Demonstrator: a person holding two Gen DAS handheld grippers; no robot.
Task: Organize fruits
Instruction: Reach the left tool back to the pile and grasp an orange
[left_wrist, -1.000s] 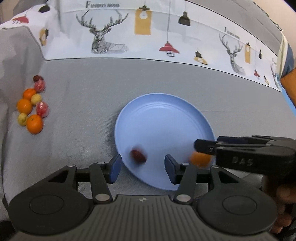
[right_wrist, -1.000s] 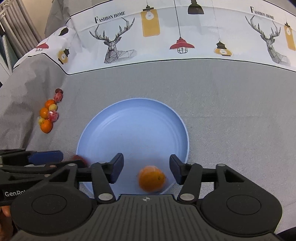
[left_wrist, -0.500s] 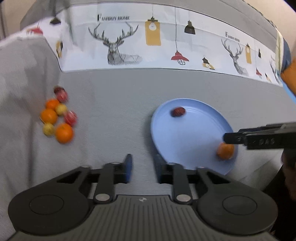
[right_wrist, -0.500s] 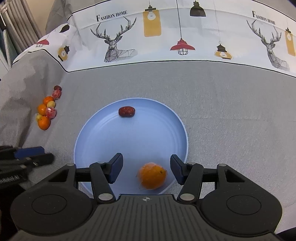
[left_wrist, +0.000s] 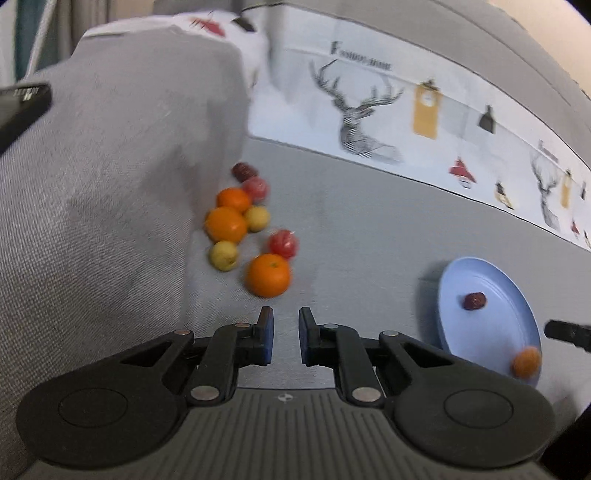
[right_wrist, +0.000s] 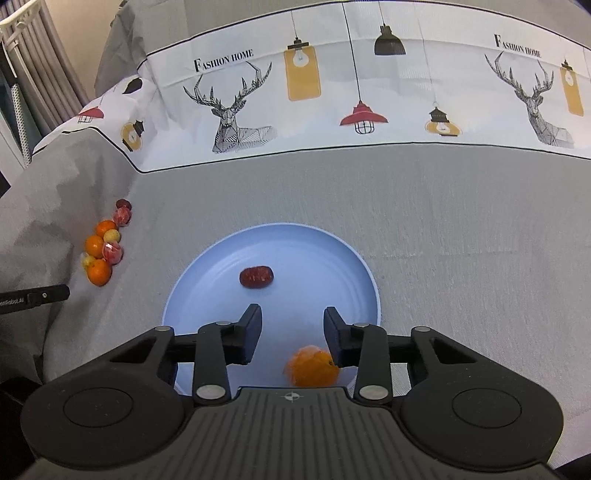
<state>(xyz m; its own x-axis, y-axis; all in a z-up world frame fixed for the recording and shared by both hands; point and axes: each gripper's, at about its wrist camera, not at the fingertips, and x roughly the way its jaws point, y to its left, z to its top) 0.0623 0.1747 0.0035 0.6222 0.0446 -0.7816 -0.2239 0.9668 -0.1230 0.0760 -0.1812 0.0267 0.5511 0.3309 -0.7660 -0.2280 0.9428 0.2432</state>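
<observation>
A blue plate (right_wrist: 343, 266) lies on the grey cloth and holds a dark red date (right_wrist: 256, 277) and an orange (right_wrist: 311, 370). My right gripper (right_wrist: 292, 330) is open and empty above the plate's near side, the orange just below its right finger. In the left wrist view a pile of fruit sits close ahead: the nearest orange (left_wrist: 268, 275), more oranges, yellow fruits, red wrapped fruits and a dark date. My left gripper (left_wrist: 284, 332) is narrowly open and empty, just short of that orange. The plate (left_wrist: 495, 280) shows at the right. The pile (right_wrist: 101, 243) shows at the left.
A raised fold of grey cloth (left_wrist: 110, 206) stands directly left of the fruit pile. A white printed cloth band with deer and lamps (right_wrist: 332, 96) runs along the back. My left gripper's tip (right_wrist: 33, 299) shows at the right wrist view's left edge.
My left gripper has swung left from the plate to the fruit pile and its jaws have narrowed. The date rolled to the plate's far side. My right gripper has pulled back slightly from the orange.
</observation>
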